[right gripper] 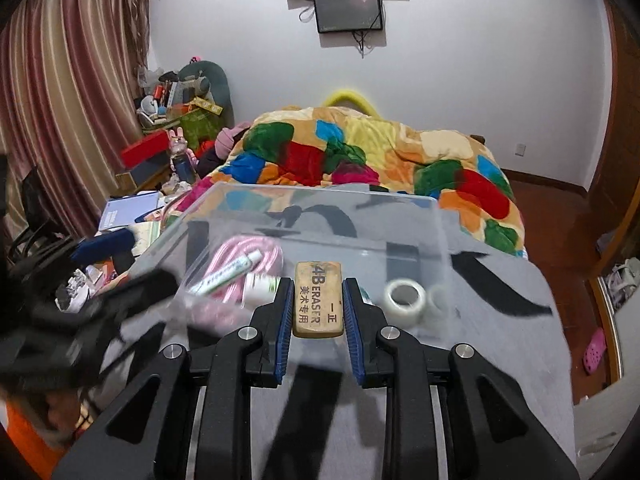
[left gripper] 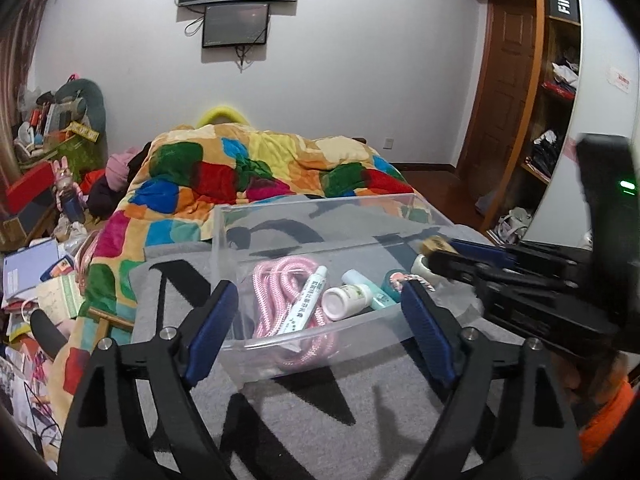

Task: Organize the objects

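Where the right gripper [right gripper: 318,308] closes its blue-padded jaws on the tan rectangular rubber eraser [right gripper: 318,299], the eraser's long axis runs straight forward along the fingers, its far end jutting past the fingertips toward the clear rectangular plastic box [right gripper: 434,216] directly ahead. Printing on the eraser's top face reads "4B ERASER", with Chinese characters beside it. Just right of the jaws, a roll of translucent white tape [right gripper: 404,298] stands inside the box; to their left lie a coiled pink-and-white rope [right gripper: 236,252], a white printed tube [right gripper: 224,274] with small unreadable lettering, and a white-capped bottle [right gripper: 260,286].

The left gripper [left gripper: 320,312] holds its jaws spread wide and empty, straddling the near wall of the box, which rests on the grey bed cover with black markings [left gripper: 304,404]. From the left wrist view, the right gripper reaches in over the box's right end, so the right arm is judged nearer the drop point; releasing calls only for parting the jaws above the box floor. Further out, a black panel on the wooden shelving [left gripper: 562,0] reads "FIIO".
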Motion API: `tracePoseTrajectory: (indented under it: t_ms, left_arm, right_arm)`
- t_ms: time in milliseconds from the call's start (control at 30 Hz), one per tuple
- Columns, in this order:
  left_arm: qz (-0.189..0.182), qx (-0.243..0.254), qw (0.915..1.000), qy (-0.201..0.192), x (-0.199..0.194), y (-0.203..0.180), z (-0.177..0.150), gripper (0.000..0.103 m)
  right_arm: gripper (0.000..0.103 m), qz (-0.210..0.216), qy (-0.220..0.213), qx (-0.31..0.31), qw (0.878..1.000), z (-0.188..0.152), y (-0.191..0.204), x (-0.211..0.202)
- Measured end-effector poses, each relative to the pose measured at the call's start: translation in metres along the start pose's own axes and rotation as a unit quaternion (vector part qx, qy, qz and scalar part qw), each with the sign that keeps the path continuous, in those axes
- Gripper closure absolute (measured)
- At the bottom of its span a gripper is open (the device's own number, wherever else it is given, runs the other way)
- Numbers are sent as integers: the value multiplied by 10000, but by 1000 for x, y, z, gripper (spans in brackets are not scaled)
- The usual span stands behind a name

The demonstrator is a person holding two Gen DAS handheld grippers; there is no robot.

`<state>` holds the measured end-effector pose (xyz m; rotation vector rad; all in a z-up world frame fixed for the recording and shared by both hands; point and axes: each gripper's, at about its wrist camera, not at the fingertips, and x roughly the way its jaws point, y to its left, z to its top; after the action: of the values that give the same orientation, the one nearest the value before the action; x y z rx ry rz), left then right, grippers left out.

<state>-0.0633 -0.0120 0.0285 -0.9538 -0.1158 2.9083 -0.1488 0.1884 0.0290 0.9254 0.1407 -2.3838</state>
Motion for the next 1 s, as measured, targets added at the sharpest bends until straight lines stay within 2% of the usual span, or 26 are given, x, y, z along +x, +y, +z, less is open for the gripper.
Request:
tracePoseTrajectory:
  t_ms: [233, 400, 567, 767, 800, 867, 1000]
  left_arm:
    - [17, -254, 9996, 155, 10, 15, -5, 18]
    - [21, -294, 9994, 187, 11, 16, -8, 18]
    - [81, -216, 9997, 42, 1, 12, -7, 18]
    - [81, -99, 9998, -144, -11, 3, -8, 13]
    - [84, -80, 9998, -162, -12, 2, -8, 12]
    - [136, -9, 9997, -199, -15, -1, -10, 10]
    - [134, 43, 9997, -199, -16, -4, -14, 7]
  right_arm:
    - [81, -45, 511, 69, 9987, 6, 1, 45]
    - [75, 25, 458, 75, 9989, 3, 2, 39]
    - [68, 60, 254, -48, 9996, 2, 5, 18]
    - [35, 243, -161, -70, 9995, -7, 8, -14]
    - [32, 236, -214, -76, 9995, -9, 8, -17]
    - [20, 157, -355, -81, 9992, -13, 8, -25]
    - [19, 32, -423, -114, 9990, -22, 5, -31]
